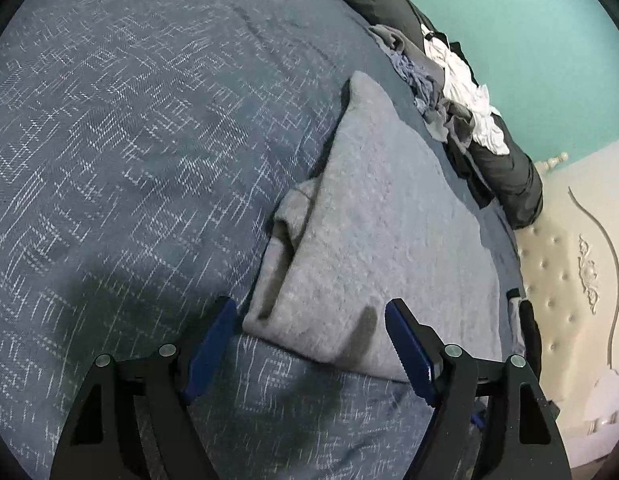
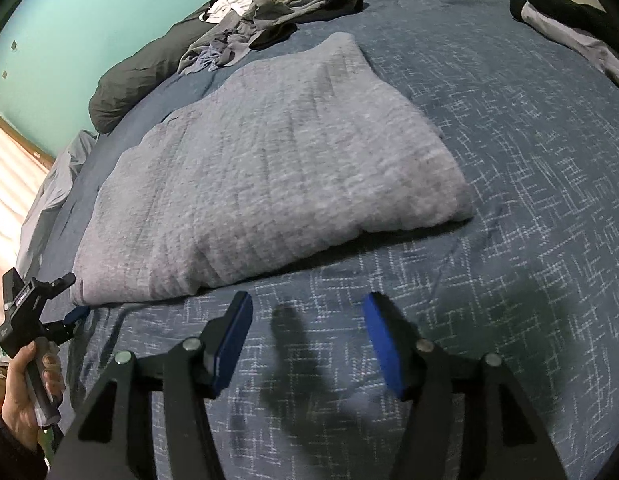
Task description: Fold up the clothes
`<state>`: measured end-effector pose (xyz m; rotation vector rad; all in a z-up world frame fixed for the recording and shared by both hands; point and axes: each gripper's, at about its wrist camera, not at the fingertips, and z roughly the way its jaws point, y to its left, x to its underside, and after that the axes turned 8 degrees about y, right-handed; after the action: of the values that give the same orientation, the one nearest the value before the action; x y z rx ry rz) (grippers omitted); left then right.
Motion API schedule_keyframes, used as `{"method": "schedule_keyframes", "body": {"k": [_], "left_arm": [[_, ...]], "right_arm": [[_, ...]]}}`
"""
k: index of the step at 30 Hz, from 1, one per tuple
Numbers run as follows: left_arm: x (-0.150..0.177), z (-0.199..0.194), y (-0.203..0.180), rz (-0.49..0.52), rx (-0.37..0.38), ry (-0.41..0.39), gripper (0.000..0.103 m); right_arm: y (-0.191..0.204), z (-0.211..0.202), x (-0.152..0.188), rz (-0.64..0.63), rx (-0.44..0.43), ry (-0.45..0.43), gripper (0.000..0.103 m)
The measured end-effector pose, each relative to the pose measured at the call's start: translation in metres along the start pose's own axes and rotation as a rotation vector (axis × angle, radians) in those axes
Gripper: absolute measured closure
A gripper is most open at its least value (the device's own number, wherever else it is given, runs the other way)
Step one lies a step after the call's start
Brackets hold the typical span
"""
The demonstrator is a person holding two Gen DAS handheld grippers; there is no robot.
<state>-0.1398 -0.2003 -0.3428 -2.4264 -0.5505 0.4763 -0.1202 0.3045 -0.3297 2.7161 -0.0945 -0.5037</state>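
Blue bedspread [image 2: 509, 160] under folded grey sweater [image 2: 269, 184]

The clothes pile [image 2: 269, 4] and black garment [image 2: 565, 8] are cut off by the frame edge.

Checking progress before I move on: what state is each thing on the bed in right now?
Grey sweater: folded, lying flat on the bedspread, not held.
Clothes pile: unfolded, heaped at the far edge.
Bedspread: spread out, lightly creased.
Left gripper: open, nothing between its fingers.
Right gripper: open, empty, short of the sweater's near edge.
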Motion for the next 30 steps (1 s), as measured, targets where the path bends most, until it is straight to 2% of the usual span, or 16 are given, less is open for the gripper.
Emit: {"method": "schedule_keyframes", "body": {"k": [2,4,5,8,14,21,30], "left_arm": [[-0.002,0.002,-0.001,-0.001,0.005,-0.003,0.037],[-0.004,0.004,-0.003,0.004,0.009,-0.003,0.042],[-0.004,0.005,-0.003,0.003,0.013,-0.002,0.051],[-0.005,0.007,-0.001,0.002,0.034,0.002,0.071],[-0.005,0.005,-0.002,0.003,0.09,-0.005,0.087],[-0.009,-0.015,-0.032,0.073,0.16,-0.05,0.09],[-0.021,-0.032,-0.118,0.193,0.261,-0.087,0.091]], "right_arm": [[-0.002,-0.001,-0.001,0.002,0.007,-0.005,0.044],[-0.005,-0.003,-0.001,0.004,0.013,-0.009,0.044],[-0.006,-0.004,-0.001,0.005,0.014,-0.01,0.044],[-0.008,-0.004,0.0,0.007,0.015,-0.01,0.044],[-0.01,-0.005,0.0,0.014,0.016,-0.018,0.044],[-0.017,-0.009,0.0,0.035,0.016,-0.032,0.044],[-0.034,-0.021,0.005,0.065,0.0,-0.046,0.044]]}}
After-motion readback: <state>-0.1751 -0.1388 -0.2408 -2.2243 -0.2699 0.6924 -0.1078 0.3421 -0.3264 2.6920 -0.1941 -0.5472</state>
